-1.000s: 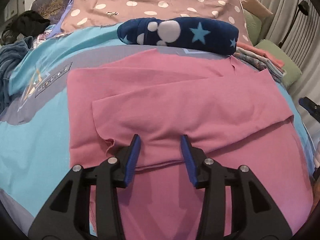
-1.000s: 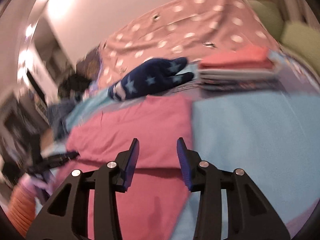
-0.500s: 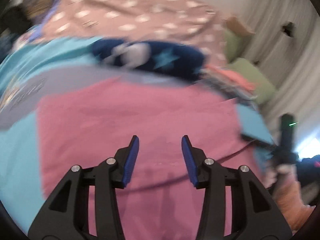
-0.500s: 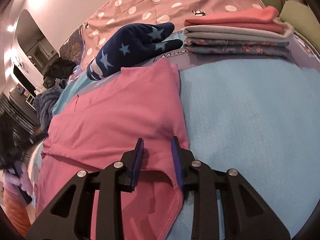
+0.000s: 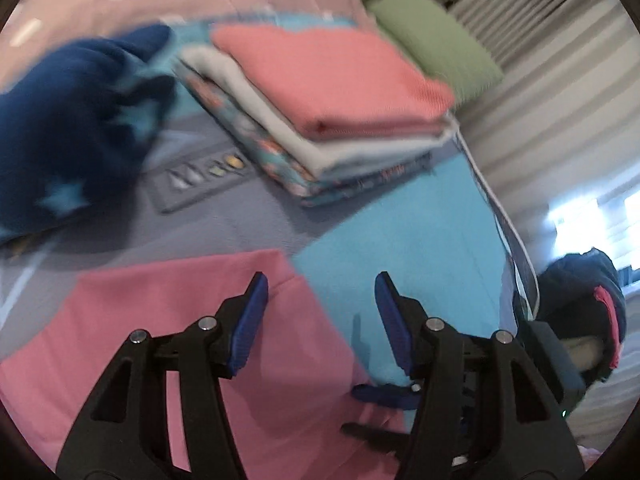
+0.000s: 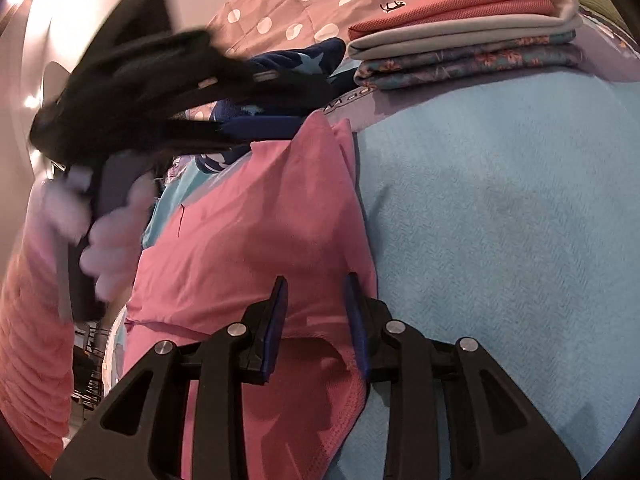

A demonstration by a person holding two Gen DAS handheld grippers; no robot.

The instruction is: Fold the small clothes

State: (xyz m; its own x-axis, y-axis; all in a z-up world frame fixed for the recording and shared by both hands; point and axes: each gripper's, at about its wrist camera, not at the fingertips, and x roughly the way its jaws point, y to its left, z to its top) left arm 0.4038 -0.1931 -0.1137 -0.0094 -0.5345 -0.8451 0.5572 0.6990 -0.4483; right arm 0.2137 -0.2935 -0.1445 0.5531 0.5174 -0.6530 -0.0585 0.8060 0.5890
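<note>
Two handheld grippers over a pink garment spread on a blue bedcover

The left gripper has just been opening: its jaws stand apart with nothing between them, above the far right corner of the pink garment. The right gripper has narrowed, its blue pads straddling the garment's right edge, a gap showing on either side; a grip cannot be confirmed. Beyond, on the blue bedcover, lie a stack of folded clothes and a navy star-print item
</note>
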